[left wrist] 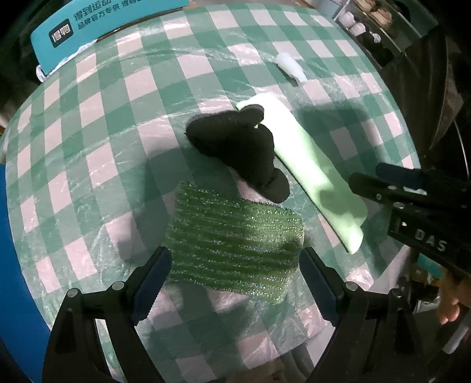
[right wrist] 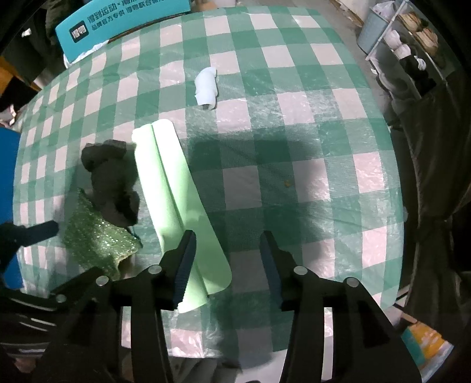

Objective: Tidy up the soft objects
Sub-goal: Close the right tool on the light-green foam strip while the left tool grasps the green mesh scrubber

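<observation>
A glittery green knit cloth (left wrist: pixel 232 244) lies on the checked table, its near edge between the fingers of my open left gripper (left wrist: pixel 235 265), which hovers over it. A black sock-like cloth (left wrist: pixel 241 147) lies just beyond, overlapping a folded pale green cloth (left wrist: pixel 312 165). In the right wrist view my right gripper (right wrist: pixel 226 250) is open and empty, its left finger over the near end of the pale green cloth (right wrist: pixel 176 188). The black cloth (right wrist: pixel 114 179) and the green knit cloth (right wrist: pixel 97 241) lie to its left. A small white rolled cloth (right wrist: pixel 207 87) lies further back.
The table wears a green and white checked cover (right wrist: pixel 294 132) under clear plastic. A teal sign (left wrist: pixel 97 26) stands at the far left edge. A blue object (left wrist: pixel 17 265) is at the left. A shelf with white items (right wrist: pixel 406 47) stands at the right.
</observation>
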Tool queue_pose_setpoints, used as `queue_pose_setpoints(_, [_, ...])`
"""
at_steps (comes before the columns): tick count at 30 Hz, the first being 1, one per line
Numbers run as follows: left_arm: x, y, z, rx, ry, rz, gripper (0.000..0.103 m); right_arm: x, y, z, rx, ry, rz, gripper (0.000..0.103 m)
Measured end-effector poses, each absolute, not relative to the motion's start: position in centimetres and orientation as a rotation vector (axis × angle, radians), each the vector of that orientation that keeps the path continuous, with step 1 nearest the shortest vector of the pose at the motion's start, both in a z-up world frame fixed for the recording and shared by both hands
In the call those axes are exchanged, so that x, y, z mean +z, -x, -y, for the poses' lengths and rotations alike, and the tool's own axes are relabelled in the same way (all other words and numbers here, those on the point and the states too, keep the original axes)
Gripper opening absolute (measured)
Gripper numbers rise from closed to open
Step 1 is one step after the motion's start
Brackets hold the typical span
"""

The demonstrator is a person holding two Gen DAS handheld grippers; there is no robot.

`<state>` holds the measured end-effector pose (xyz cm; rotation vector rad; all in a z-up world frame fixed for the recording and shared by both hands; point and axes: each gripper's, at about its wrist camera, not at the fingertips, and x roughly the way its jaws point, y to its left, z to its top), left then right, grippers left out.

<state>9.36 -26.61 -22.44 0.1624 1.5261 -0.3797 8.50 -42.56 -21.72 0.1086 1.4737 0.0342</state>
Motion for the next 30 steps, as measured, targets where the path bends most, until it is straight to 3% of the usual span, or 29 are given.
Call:
queue_pose_setpoints(10, [-24.6,-8.9,28.3,-0.388,-0.273,-1.517,0.089,-21.1,-8.8,40.5,0.069,-0.111,-1.454,0.051])
queue_pose_setpoints(15, [-24.7,-8.4,28.9,-0.389,-0.311,-1.485,0.081,-21.3,-9.1,39.9,0.096,-0.105,-1.448,0.055])
queue_pose_setpoints(23, [-24.1,-9.9,26.3,-0.361,-0.263,-1.482,0.032,-22.3,-9.6,37.6,0.157,-0.053,-1.437,0.059])
queue_pose_setpoints(30, [-24.2,-10.9,24.5,-0.375,-0.200,-1.495,0.015,-23.9,-10.8,36.1,0.165,0.010,-1.438,0.059])
